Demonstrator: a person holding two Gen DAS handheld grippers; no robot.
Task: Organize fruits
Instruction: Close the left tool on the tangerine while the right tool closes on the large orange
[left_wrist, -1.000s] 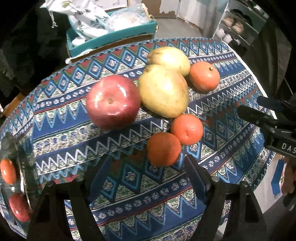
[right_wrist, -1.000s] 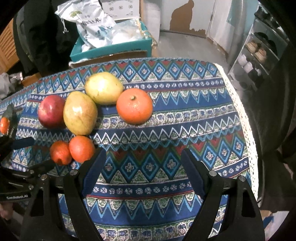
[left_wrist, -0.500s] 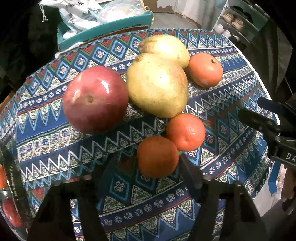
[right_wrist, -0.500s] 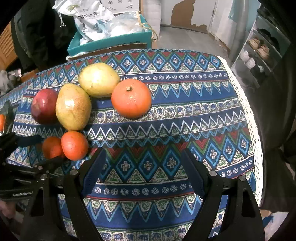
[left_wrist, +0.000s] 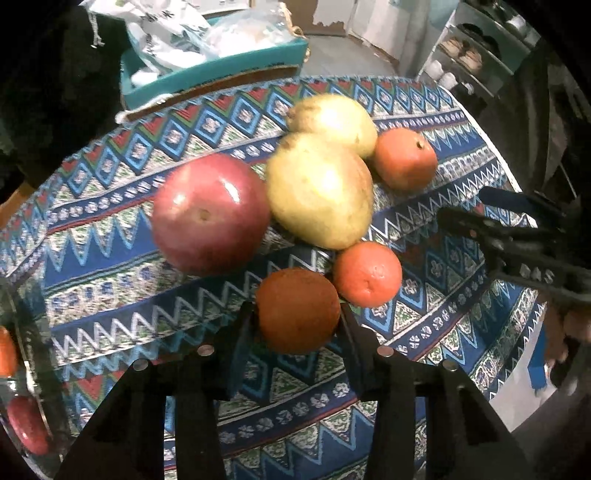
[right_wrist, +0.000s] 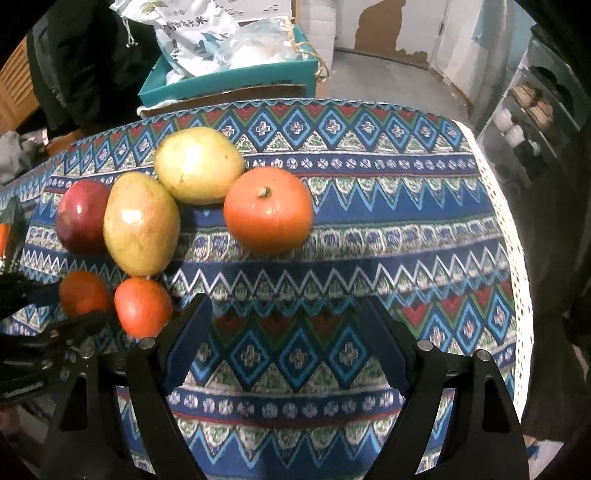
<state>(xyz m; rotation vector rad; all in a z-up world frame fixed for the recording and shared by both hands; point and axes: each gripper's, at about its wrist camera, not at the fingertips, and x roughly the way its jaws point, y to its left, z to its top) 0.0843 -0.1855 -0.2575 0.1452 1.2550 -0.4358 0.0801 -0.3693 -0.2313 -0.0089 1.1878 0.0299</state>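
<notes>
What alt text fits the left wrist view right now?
The left gripper is shut on a small orange on the patterned tablecloth. Behind it lie another orange, a red apple, two yellow-green mangoes and a larger orange.

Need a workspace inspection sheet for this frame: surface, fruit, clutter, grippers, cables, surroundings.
Surface: patterned tablecloth covers the table, white lace edge at the right.
Job's things: red apple, two yellow-green pears touching, large orange, two small oranges side by side. More fruit in a glass bowl at the far left edge.
Clutter: teal box with plastic bags behind the table.
Grippers: left gripper shut on the nearer small orange; right gripper open over bare cloth, holding nothing.
Cables: nothing seen.
Surroundings: shelf rack with jars at the right, peeling wall behind.
</notes>
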